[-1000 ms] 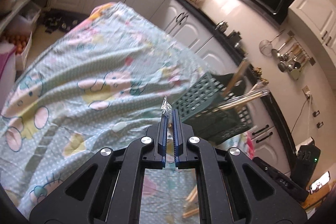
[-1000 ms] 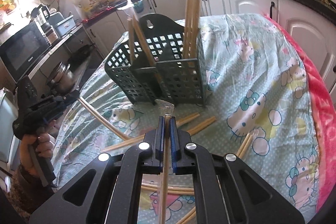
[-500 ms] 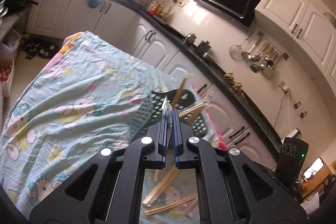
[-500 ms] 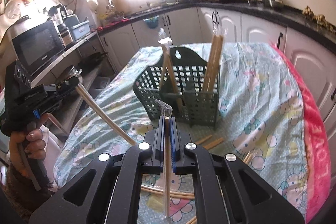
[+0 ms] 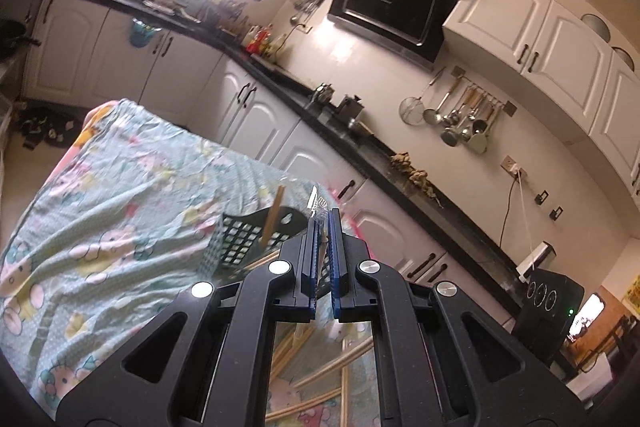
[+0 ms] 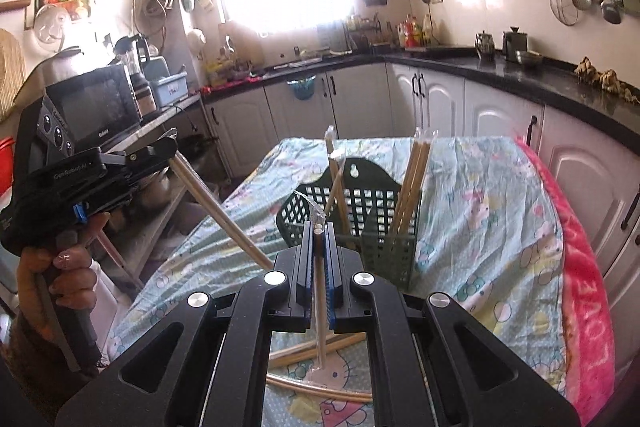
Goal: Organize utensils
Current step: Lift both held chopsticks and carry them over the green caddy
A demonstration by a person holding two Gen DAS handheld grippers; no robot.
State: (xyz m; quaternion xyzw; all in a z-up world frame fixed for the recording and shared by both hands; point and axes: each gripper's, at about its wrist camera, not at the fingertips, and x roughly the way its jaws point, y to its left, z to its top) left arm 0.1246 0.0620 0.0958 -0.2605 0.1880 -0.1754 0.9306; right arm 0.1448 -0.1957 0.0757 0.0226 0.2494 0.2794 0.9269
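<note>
The right gripper (image 6: 319, 227) is a matte black plastic frame with two triangular openings, four round silver screws and blue ribbed pads (image 6: 330, 267) on its inner faces. The left gripper (image 5: 324, 223) has the same black frame, silver screws and blue pads. Seen from the right wrist view, its black body carries white lettering, three round lenses and a blue trigger. The bare hand (image 6: 60, 279) on its handle has pale polished nails.

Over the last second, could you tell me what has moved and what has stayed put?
Both grippers have lifted: the basket sank lower in each view and more kitchen appeared. The left gripper stays shut on its wrapped chopsticks, the right gripper on its wrapped chopsticks. Nothing was let go. The basket, its standing chopsticks and the loose pairs on the cloth have not shifted.
</note>
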